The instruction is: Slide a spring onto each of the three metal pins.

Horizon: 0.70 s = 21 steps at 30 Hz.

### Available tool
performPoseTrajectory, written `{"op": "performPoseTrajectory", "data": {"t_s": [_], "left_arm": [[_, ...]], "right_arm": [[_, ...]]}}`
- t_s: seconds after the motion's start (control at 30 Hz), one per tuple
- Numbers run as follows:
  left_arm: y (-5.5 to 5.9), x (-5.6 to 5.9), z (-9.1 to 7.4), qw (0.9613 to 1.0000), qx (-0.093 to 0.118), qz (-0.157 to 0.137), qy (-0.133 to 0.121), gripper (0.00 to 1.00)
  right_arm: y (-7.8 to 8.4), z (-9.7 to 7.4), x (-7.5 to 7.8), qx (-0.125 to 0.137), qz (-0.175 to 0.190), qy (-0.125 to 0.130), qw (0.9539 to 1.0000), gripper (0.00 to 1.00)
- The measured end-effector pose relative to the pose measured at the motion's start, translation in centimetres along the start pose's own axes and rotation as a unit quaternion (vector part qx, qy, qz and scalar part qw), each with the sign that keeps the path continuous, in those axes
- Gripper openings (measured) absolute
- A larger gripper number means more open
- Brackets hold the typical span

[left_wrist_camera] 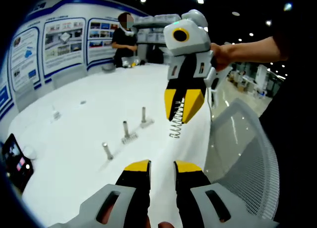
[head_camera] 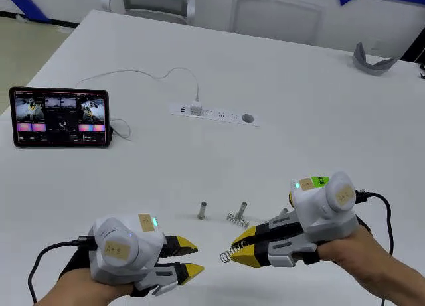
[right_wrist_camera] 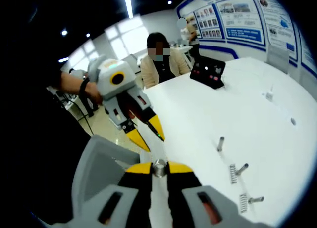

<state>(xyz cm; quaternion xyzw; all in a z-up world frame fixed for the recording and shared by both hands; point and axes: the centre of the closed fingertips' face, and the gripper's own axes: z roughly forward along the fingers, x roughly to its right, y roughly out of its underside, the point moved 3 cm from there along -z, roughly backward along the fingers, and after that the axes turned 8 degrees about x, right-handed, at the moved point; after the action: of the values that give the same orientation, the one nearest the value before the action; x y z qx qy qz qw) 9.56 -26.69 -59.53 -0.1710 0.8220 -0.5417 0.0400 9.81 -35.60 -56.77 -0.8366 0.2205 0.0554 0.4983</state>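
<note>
Three short metal pins stand on the white table: the left pin, the middle pin and a third pin partly behind my right gripper. A spring lies at the middle pin's foot; another spring lies by the third pin. My right gripper is shut on a spring that sticks out past its yellow tips, seen end-on as the held spring. My left gripper is open with nothing in it and faces the right gripper across a small gap.
A tablet lies at the table's left. A white power strip with a plugged cable sits mid-table. A grey object rests at the far right edge. Chairs stand behind the table. A seated person is nearby.
</note>
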Motion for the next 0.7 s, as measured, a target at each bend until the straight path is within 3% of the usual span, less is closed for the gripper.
{"op": "performPoseTrajectory", "data": {"t_s": [0.33, 0.7], "left_arm": [[0.8, -1.2, -1.1, 0.9996, 0.0, -0.015, -0.025, 0.21], [1.4, -2.9, -2.2, 0.9974, 0.008, -0.042, -0.058, 0.27]], "right_arm": [[0.5, 0.7, 0.9, -0.009, 0.003, 0.017, 0.9998, 0.12], [1.2, 1.0, 2.6, -0.039, -0.012, 0.04, 0.9983, 0.12]]}}
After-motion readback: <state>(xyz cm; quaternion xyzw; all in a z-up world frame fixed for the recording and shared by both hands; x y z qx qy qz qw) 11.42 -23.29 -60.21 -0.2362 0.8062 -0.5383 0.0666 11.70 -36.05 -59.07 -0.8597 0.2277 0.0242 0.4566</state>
